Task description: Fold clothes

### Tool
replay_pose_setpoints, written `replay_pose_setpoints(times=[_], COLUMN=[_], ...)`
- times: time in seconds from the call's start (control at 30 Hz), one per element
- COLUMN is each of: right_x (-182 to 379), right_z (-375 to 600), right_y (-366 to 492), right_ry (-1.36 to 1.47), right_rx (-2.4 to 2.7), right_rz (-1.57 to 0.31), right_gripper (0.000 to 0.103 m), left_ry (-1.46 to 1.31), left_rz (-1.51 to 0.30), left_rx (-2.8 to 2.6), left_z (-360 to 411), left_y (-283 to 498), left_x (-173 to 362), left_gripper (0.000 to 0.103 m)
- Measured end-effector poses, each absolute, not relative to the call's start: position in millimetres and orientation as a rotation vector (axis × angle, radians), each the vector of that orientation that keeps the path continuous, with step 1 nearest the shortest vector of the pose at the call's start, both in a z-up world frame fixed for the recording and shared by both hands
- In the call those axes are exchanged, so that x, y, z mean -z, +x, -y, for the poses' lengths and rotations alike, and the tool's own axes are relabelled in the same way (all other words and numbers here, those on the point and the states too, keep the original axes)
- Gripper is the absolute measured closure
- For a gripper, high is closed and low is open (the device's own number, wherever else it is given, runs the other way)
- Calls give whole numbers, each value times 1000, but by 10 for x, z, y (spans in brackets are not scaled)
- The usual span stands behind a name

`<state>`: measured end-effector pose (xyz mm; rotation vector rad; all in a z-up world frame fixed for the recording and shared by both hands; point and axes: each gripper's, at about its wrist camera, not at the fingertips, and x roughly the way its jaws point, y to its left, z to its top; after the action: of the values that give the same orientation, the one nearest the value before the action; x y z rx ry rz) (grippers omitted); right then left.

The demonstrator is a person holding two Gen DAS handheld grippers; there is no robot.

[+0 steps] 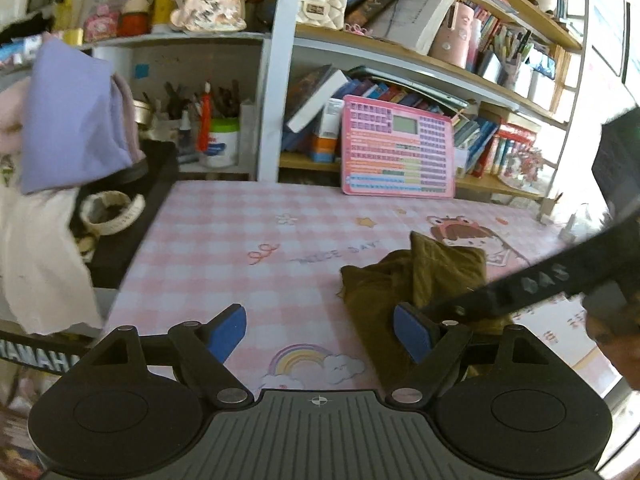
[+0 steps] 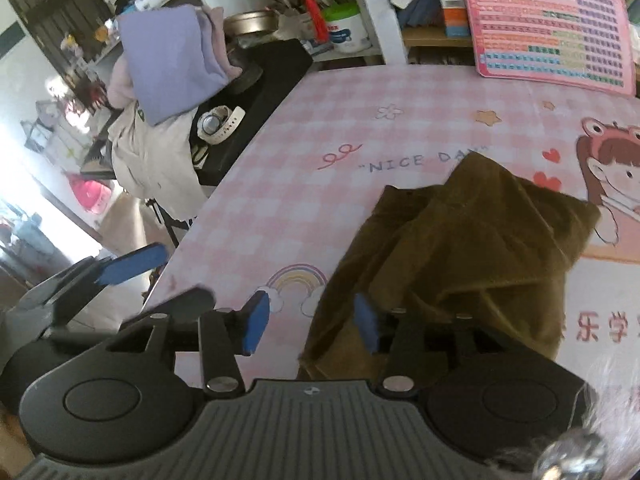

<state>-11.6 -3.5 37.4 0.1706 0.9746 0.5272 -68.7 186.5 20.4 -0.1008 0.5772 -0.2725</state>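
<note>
Cloth: an olive garment [image 2: 460, 248] lies bunched on the pink checked table [image 2: 300, 168], lower right of centre in the right wrist view, with a peak standing up near the "NICE DAY" print and loose layers sliding toward the near edge.
Fold state: rumpled, edges not lined up; it would suit a piece waiting to be squared or one partway through a fold, and I cannot tell which.
Left claw [image 1: 320, 330]: fingers wide apart, nothing between them, low over the table at the bottom of its frame, the garment just beside its right pad.
Right claw [image 2: 312, 326]: fingers apart, holding nothing; its right pad sits against the near left edge of the cloth.
Other clothes: a lilac piece [image 1: 76, 112] and a cream piece [image 1: 40, 260] hang over a black stand at the upper left, well apart from the olive one.
Doing it well: pinch a single layer at a true corner or hem rather than the heap, take two corners of the same edge, and pull it flat before any crease goes in.
Risk: grabbing two layers at once would drag the whole bundle.
</note>
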Motion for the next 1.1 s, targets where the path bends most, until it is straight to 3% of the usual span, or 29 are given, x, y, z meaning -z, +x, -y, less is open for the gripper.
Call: replay_pose_setpoints(times=[0.4,0.73,0.77,0.8,0.83,1.0,1.1], right_x=[-173,87,112,136,146,139,135], right_z=[1147,1193,1189,1183,1191,1287,1345], right_y=[-416,-353,-346,-341,-338,-327,-320], right_ry=[339,279,280,280,284,319,339], right_rx=[-131,-202,-219,-235,-247,-285,-308], right_rz=[-973,-1041,-1051,-1060,-1064,-1060,-1057], right_gripper=[57,57,58,58,59,59,59], left_ry=[-178,-212,-218,-224,-235,-575,-490], left_rz=[-830,-898,-904,-911,-916,-866,-860], left_rx=[567,567,555,542,526,243,231], left_z=[-1153,-693,-678,-664,-661,-1283,-1396], left_y=[221,1095,1149,1202,1252,1302,1208], left_x=[169,123,141,159,176,273,206], left_gripper=[22,22,32,73,93,94,94])
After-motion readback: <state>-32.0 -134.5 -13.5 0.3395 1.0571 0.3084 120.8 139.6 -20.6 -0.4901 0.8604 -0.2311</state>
